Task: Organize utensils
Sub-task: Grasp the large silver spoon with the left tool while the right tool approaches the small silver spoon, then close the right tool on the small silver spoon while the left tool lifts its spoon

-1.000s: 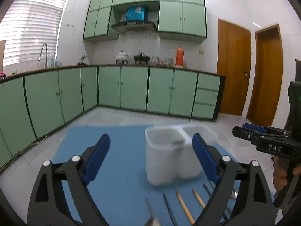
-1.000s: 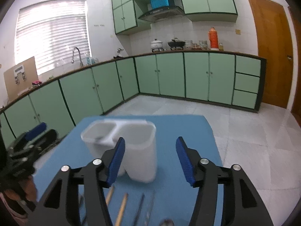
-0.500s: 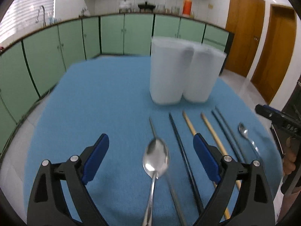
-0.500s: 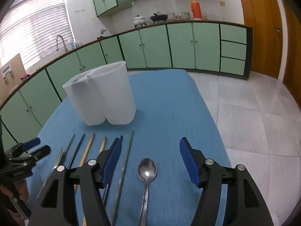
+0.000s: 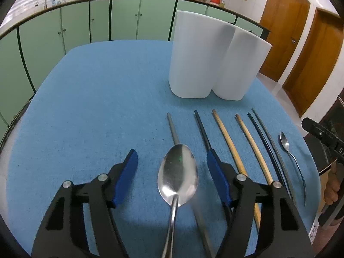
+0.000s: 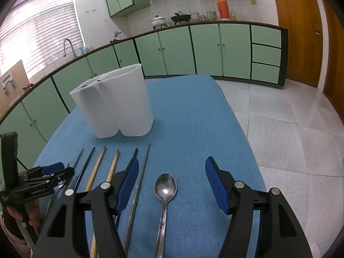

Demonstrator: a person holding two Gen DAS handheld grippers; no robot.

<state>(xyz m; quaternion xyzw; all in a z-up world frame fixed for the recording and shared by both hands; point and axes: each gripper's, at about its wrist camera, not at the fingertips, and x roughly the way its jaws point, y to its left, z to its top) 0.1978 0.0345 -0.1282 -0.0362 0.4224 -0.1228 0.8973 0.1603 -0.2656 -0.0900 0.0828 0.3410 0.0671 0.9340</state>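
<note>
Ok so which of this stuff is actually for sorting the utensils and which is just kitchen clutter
For the job:
- two-compartment white holder
- spoon by the left gripper
- spoon by the right gripper
- wooden chopsticks
- dark chopsticks
- grey chopsticks

Just lying about:
- orange thermos
- white pot
- black wok
- faucet

We count two spoons: a large spoon [image 5: 178, 175] and a smaller spoon [image 5: 284, 143] at the far end of the row. Between them lie six chopsticks: two wooden chopsticks [image 5: 228, 138], two thin black chopsticks [image 5: 261, 132] close together, one grey chopstick [image 5: 173, 129] and one dark chopstick [image 5: 202, 129]. One white holder [image 5: 212, 58] (two joined compartments) stands on the surface [image 5: 96, 107]. Two grippers show.
</note>
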